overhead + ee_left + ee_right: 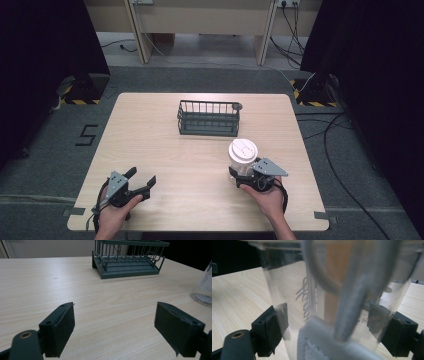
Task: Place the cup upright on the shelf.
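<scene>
A clear plastic cup with a white lid [243, 151] stands upright on the right half of the wooden table [165, 145]. My right gripper [244, 175] is at its near side with the jaws spread wide, one on each side of its lower body. In the right gripper view the cup [287, 285] sits between the pads [279, 320] of the right gripper [328, 315]; a firm squeeze is not visible. My left gripper [142, 176] rests open near the front left edge, with nothing between its fingers [62, 325]. From the left gripper [115, 312], the cup [203, 287] is at the far right.
A dark wire basket [208, 118] stands at the back middle of the table, seen ahead as the basket [127, 261] in the left gripper view. Cables [330, 125] run over the grey floor to the right. Black curtains flank both sides.
</scene>
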`<state>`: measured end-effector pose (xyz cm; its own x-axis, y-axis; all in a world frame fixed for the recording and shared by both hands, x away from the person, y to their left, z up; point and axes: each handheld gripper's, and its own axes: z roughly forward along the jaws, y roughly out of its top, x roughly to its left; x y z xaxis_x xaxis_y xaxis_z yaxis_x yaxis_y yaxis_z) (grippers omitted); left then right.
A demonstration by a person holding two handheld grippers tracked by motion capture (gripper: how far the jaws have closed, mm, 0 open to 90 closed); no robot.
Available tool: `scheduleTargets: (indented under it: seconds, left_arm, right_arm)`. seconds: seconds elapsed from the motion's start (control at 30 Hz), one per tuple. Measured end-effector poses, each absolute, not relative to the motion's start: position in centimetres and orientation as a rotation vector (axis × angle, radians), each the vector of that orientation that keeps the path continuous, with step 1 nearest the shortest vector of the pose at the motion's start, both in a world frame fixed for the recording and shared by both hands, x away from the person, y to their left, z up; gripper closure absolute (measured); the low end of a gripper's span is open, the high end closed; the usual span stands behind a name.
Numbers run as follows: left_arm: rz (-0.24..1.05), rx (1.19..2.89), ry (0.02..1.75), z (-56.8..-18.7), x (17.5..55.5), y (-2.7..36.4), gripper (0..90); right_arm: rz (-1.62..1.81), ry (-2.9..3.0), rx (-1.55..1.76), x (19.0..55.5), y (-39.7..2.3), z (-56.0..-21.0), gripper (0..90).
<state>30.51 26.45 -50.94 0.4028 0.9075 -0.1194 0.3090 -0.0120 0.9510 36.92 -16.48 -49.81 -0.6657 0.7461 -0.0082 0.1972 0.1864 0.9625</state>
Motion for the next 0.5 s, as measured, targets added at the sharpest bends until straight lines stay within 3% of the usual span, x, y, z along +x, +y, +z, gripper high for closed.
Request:
scheduleTargets:
  seconds: [0.5]
  left_arm:
    - [0.680,1.555,1.115,-50.9,30.5,26.4,16.1]
  right_arm:
    - [1.515,1.974,0.864,36.7,-16.2,-48.8,17.9]
